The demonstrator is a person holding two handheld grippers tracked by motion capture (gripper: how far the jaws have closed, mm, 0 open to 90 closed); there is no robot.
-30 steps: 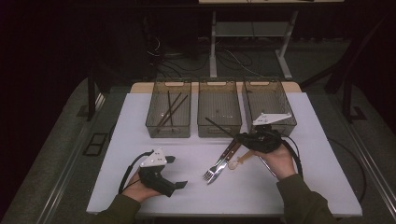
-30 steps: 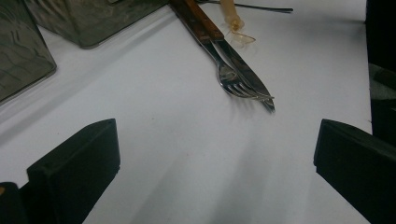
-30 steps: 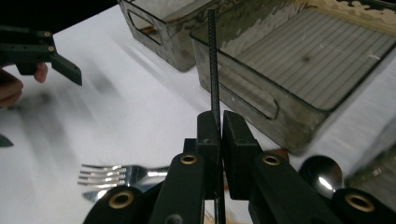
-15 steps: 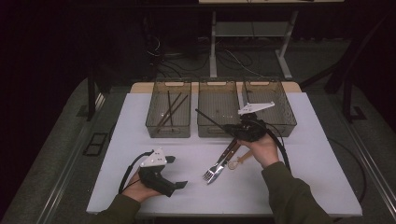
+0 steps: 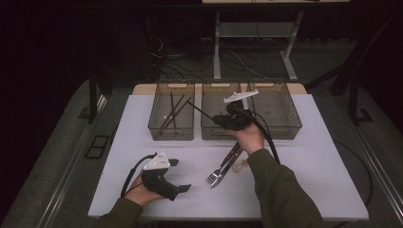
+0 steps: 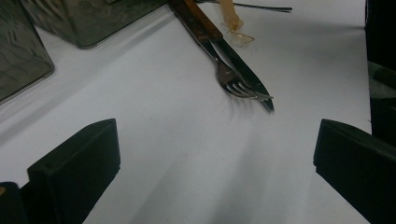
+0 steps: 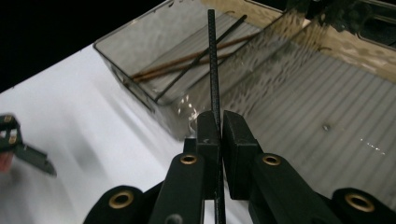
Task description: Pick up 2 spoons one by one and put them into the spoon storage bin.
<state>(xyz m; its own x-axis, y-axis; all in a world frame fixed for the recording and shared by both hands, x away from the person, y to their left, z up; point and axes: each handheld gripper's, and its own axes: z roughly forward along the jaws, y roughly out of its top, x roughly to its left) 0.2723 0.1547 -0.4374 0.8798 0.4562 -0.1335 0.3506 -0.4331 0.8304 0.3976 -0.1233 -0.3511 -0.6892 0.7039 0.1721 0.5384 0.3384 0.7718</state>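
Chopstick [image 7: 213,60] in right gripper [image 7: 220,122], tip above left bin's rim [image 7: 135,86].

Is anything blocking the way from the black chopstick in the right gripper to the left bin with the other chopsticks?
Nothing visible does. The right gripper holds the black chopstick above the bin walls, its tip already over the left bin, which is open-topped.

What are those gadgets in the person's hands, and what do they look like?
Both are black handheld grippers, left gripper and right gripper, each topped by a pale three-cornered plate and trailing a black cable. The blocky black fingers sit on brass-riveted links. The sleeves are olive green.
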